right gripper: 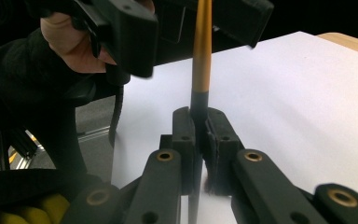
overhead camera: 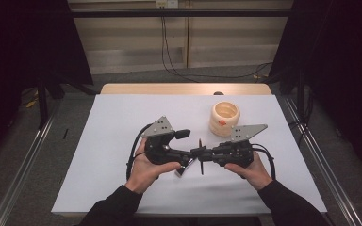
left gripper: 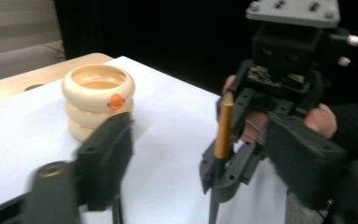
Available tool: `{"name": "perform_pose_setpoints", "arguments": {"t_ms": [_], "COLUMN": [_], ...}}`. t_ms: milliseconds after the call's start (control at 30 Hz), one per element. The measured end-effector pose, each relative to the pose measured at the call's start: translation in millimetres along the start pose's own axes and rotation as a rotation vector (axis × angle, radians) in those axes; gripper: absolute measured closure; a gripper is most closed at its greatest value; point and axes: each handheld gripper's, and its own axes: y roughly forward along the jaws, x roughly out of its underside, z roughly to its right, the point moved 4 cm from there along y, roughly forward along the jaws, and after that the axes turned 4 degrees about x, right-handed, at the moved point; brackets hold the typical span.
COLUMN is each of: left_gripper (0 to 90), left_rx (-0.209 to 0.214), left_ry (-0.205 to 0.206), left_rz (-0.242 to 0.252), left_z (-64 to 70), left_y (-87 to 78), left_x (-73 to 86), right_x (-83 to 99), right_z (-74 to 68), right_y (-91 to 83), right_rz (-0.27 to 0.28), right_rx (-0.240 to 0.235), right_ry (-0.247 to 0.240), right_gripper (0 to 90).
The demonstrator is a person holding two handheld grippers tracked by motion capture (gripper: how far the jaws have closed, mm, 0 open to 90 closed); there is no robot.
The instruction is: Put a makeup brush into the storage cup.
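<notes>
The right gripper (overhead camera: 206, 154), jaws pressed together, pinches one pen (right gripper: 201, 51) by its black section; the gold barrel stands upright above the jaws in the right gripper view. The left gripper (overhead camera: 187, 149) has its jaws spread wide, one jaw either side of the pen without touching it, as the left gripper view shows. In the high view the two grippers meet tip to tip near the middle of the table (overhead camera: 122, 122), pen (overhead camera: 201, 155) between them, each held in one hand. One silver-tipped object (overhead camera: 185, 168), too small to identify, lies just below the left gripper. One cream ridged cup (overhead camera: 225, 117) with an orange mark stands farther back and to the right, apart from both grippers.
</notes>
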Motion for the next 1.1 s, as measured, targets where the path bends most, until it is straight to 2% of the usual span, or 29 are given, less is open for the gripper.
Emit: {"name": "perform_pose_setpoints", "arguments": {"t_ms": [167,267,333,400,500,567,633,700,733,767,800,867,933,967,1000,1033,1067,1100], "left_gripper": [6.4,2.7,2.4,2.3,2.2,2.1,1.4,1.1,1.1,1.2,1.1,0.9,0.9,1.3,1.4,1.2,1.3,1.5], "left_rx": [-0.034,-0.049,-0.046,-0.065,-0.098,-0.108,-0.123,-0.143,-0.172,-0.163,-0.194,-0.201,-0.241,-0.230,-0.243,-0.236,-0.259,-0.255], "left_ry": [0.001,0.008,0.017,0.050,0.052,0.071,0.086,0.091,0.084,0.086,0.085,0.090,0.087,0.090,0.082,0.070,0.067,0.062], "left_rz": [0.050,0.071,0.082,0.092,0.086,0.092,0.072,0.077,0.079,0.085,0.091,0.099,0.119,0.130,0.119,0.123,0.113,0.129], "left_z": [-5.0,-7.6,-8.9,-9.4,-12.2,-13.0,-14.4,-16.5,-18.3,-19.5,-20.5,-23.0,-24.8,-25.4,-26.4,-27.1,-27.8,-27.5], "left_y": [-5.0,-8.8,-12.9,-16.3,-23.7,-26.9,-30.9,-33.5,-35.8,-37.5,-39.3,-43.9,-49.3,-50.3,-52.7,-53.4,-55.2,-56.0], "left_x": [-1.1,-1.0,-0.3,0.0,2.3,5.0,9.4,12.3,14.5,15.8,17.4,21.3,26.4,27.8,30.4,32.3,34.3,36.2], "right_x": [-1.8,-1.8,-2.0,-2.2,-1.7,-1.8,-1.9,-1.9,-2.1,-2.4,-2.5,-2.5,-2.2,-2.2,-2.1,-1.9,-1.7,-1.4], "right_z": [1.1,2.0,2.3,2.4,2.3,2.9,3.5,4.1,4.7,5.3,5.8,6.8,7.5,8.0,8.5,9.0,9.3,9.6], "right_y": [-3.1,-4.0,-4.7,-4.9,-4.3,-4.3,-4.6,-5.6,-6.2,-6.8,-7.4,-8.4,-9.0,-9.2,-9.5,-10.1,-10.4,-10.8], "right_rz": [0.009,0.011,0.013,0.015,0.013,0.014,0.018,0.020,0.023,0.029,0.028,0.029,0.029,0.029,0.031,0.029,0.030,0.028], "right_rx": [0.013,0.017,0.023,0.026,0.029,0.035,0.037,0.044,0.053,0.052,0.058,0.068,0.068,0.072,0.073,0.081,0.082,0.089], "right_ry": [0.001,0.003,0.004,0.003,0.002,0.001,0.002,0.003,0.005,0.006,0.006,0.007,0.010,0.011,0.012,0.012,0.014,0.017], "right_gripper": [83.7,83.7,83.7,83.8,83.8,83.8,83.8,83.8,83.8,83.7,83.7,83.8,83.7,83.8,83.7,83.8,83.8,83.7]}}
